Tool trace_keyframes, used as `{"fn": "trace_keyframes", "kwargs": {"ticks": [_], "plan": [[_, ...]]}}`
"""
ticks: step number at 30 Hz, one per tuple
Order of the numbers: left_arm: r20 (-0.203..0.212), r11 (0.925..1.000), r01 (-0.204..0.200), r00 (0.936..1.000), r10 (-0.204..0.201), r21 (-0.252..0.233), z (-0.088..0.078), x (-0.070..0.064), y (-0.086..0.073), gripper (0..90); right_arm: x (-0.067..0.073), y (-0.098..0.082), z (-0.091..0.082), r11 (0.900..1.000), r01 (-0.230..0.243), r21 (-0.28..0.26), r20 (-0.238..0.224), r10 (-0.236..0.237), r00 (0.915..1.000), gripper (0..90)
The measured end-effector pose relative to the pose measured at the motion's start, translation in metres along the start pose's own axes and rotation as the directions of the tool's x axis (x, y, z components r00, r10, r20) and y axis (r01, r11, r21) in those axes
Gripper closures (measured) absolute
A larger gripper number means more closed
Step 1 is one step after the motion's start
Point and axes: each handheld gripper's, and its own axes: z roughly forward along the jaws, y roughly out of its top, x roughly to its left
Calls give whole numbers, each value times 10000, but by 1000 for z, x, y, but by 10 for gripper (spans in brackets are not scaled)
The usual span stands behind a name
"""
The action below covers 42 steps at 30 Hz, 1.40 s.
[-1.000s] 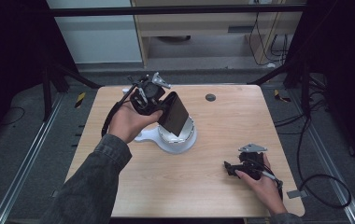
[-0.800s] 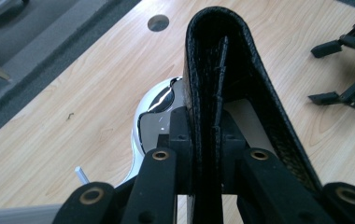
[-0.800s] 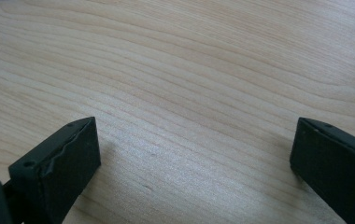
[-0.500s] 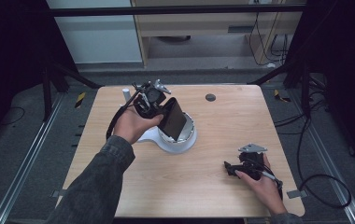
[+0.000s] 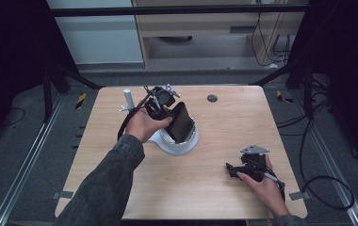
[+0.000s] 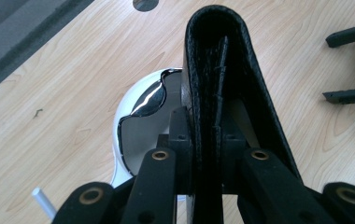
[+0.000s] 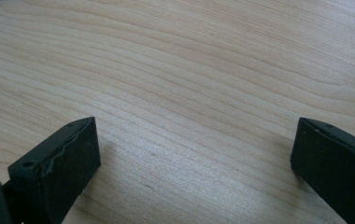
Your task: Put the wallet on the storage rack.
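The left gripper (image 6: 203,154) pinches a black case (image 6: 222,79) above the white stand (image 6: 140,123). The right gripper (image 7: 194,154) rests jaws spread over bare pale wooden table (image 7: 189,70); dark floor surrounds it.

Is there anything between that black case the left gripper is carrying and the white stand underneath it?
Nothing visible. The left gripper is clamped on the black case, which hangs edge-up right over the white stand. The stand's glossy top looks bare, and only table surrounds it. The white post stands off to the side.

Case (image 5: 181,122) above stand (image 5: 186,145), tube (image 5: 127,98) left.
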Motion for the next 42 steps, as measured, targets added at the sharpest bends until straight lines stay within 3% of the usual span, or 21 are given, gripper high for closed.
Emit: {"fn": "trace_keyframes", "kwargs": {"ticks": [11, 15, 22, 27, 42], "plan": [[-95, 9997, 222, 9997, -221, 78, 1, 11, 1, 775, 0, 0, 0, 10000, 15, 39, 15, -15, 10000, 15], [-639, 9998, 136, 9979, -143, -118, 0, 12, 0, 724, 0, 0, 0, 10000, -2, 30, 13, 2, 10000, 15], [-1490, 9979, 145, 9886, -238, -632, -15, 17, -5, 655, 0, 0, 0, 10000, 13, 37, 21, -13, 10000, 15], [-1651, 9933, 209, 9855, -397, -1140, -29, 18, -7, 654, 0, 0, 0, 10000, 32, 29, 19, -32, 10000, 15], [-1863, 9855, -123, 9823, -197, -1690, -51, 11, -10, 604, 1, 0, 0, 10000, -6, 9, 15, 6, 10000, 15]]}}
